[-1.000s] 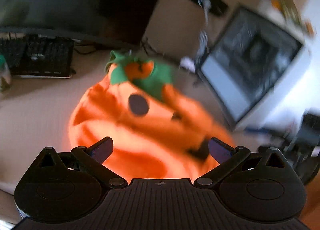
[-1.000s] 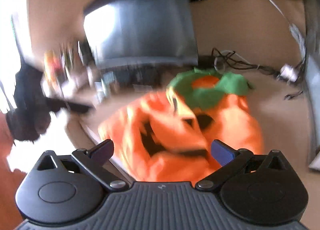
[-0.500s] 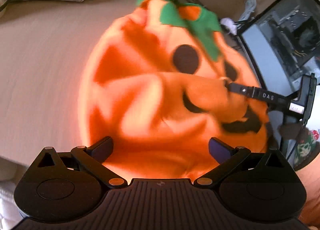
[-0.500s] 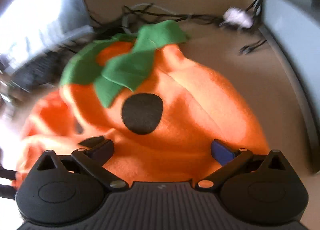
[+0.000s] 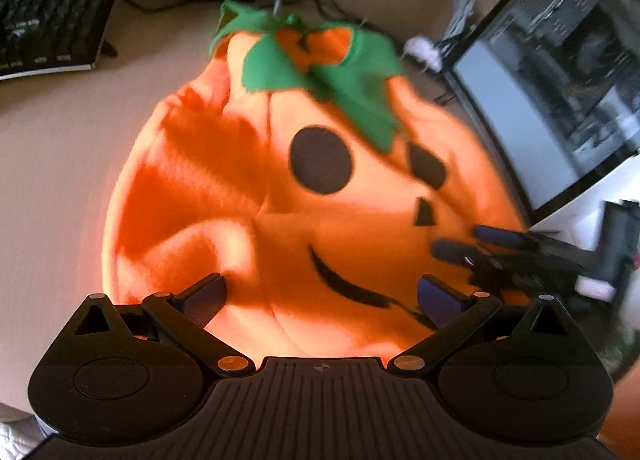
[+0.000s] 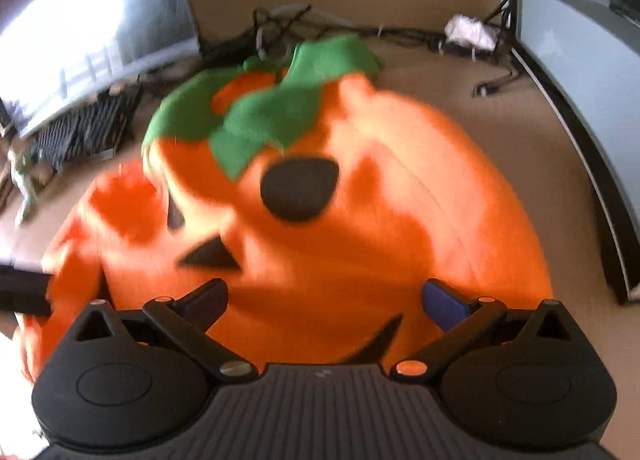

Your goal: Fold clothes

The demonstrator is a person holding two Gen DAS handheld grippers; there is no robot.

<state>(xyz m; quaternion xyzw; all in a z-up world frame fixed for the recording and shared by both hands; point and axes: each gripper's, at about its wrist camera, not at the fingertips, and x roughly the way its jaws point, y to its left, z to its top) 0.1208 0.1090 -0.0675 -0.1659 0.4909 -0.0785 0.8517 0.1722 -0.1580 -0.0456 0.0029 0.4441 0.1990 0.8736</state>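
Observation:
An orange pumpkin costume [image 5: 248,196] with a green leaf collar [image 5: 320,68] and black face patches lies rumpled on a beige desk [image 5: 60,148]. It also fills the right wrist view [image 6: 360,220]. My left gripper [image 5: 320,296] is open and hovers over the costume's near edge. My right gripper [image 6: 324,300] is open over the costume's near right side. In the left wrist view the right gripper [image 5: 468,244] shows blurred at the costume's right edge, with its fingers apart. Neither gripper holds cloth.
A black keyboard [image 5: 44,32] lies at the far left under a monitor [image 6: 72,32]. A computer case with a glass side [image 5: 560,100] stands to the right. Cables [image 6: 360,28] and a white plug [image 6: 468,30] lie behind the costume.
Both grippers swung down from a wide look at the desk and closed in over the costume. The right gripper pulled back a little toward the costume's right edge. Both stayed open.

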